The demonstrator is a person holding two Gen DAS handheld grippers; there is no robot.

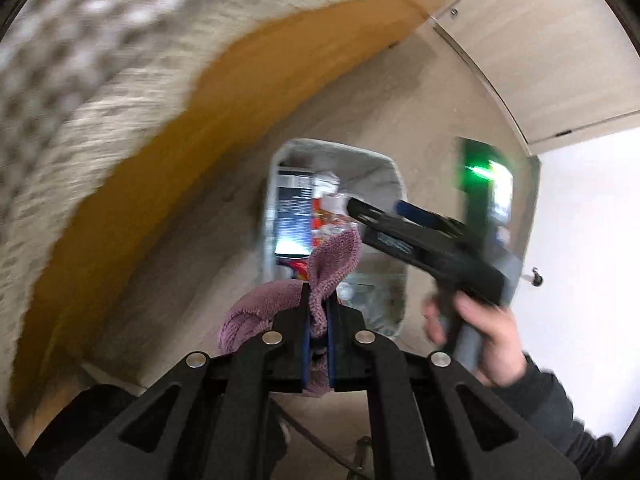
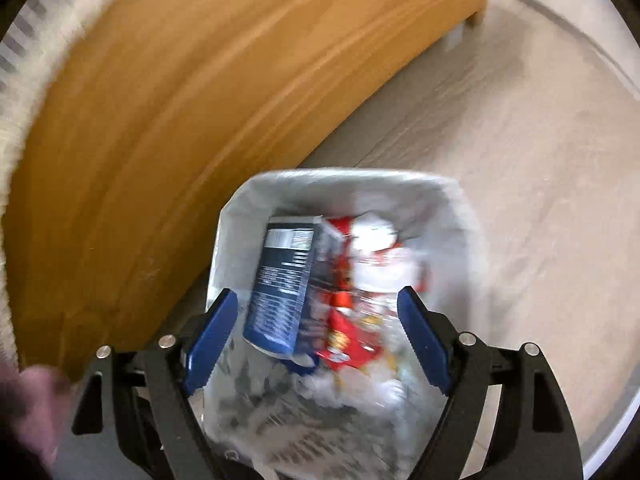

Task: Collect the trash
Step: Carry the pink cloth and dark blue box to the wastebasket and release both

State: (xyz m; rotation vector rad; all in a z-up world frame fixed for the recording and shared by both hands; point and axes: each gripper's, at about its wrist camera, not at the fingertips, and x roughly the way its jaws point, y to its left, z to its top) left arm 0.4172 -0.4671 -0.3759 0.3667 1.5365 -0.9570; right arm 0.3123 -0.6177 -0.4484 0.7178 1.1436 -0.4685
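A white-lined trash bin [image 2: 340, 174] stands on the floor beside a wooden furniture side. Inside lie a dark blue box [image 2: 284, 280], a red wrapper [image 2: 348, 344] and crumpled clear plastic. My right gripper [image 2: 318, 294] hovers over the bin, open, its blue pads [image 2: 212, 332] wide apart and touching nothing. In the left wrist view the bin [image 1: 280, 160] lies ahead, with the right gripper [image 1: 376, 206] reaching over it from the right in a person's hand [image 1: 488, 332]. My left gripper [image 1: 319, 292] is shut on a purple cloth [image 1: 336, 256] that sticks up between its fingers.
The orange-brown wooden panel [image 1: 200, 140] runs along the bin's left side, with patterned bedding [image 1: 80, 60] above it. Light wood floor [image 2: 500, 160] spreads to the right of the bin. A pale door or cabinet [image 1: 560, 60] and a green object [image 1: 480, 168] stand at far right.
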